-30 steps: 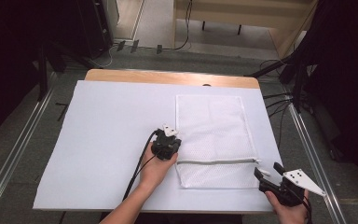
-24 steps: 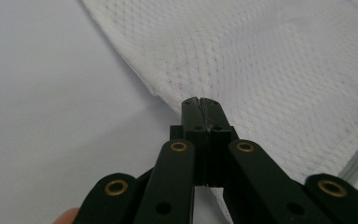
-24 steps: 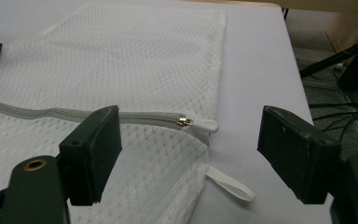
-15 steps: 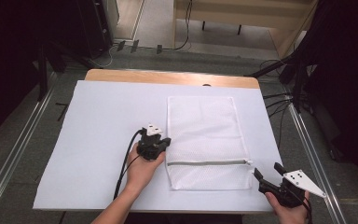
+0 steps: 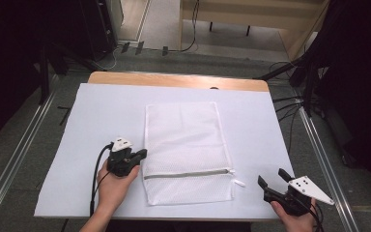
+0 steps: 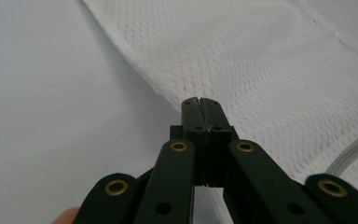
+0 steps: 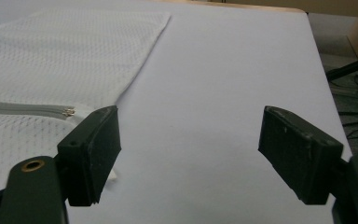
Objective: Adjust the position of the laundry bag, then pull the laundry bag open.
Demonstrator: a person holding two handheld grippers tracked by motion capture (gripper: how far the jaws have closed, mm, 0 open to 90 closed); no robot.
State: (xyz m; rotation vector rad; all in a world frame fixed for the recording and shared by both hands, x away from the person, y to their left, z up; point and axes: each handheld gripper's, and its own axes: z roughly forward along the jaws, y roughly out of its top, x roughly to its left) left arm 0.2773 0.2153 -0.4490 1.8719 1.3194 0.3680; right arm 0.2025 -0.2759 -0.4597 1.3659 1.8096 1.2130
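Observation:
A white mesh laundry bag (image 5: 188, 140) lies flat on the pale sheet (image 5: 96, 111), its grey zipper (image 5: 188, 174) running across near the front edge. My left gripper (image 5: 142, 153) is shut on the bag's left edge; in the left gripper view the closed jaws (image 6: 199, 101) pinch the mesh bag (image 6: 270, 65) at its rim. My right gripper (image 5: 272, 177) hovers open at the front right, a little right of the zipper pull (image 5: 239, 182). In the right gripper view the gripper (image 7: 191, 126) stands wide apart over bare sheet, with the zipper end (image 7: 67, 112) and bag (image 7: 51, 56) at left.
The sheet covers a wooden table whose far edge (image 5: 174, 79) shows. Metal rails (image 5: 319, 145) run along both sides on the floor, and cables (image 5: 290, 104) lie at the right. A cable (image 5: 95, 169) trails from the left gripper.
The left gripper has slid left across the sheet, dragging the mesh bag with it. The right gripper has stayed at the front right corner, open.

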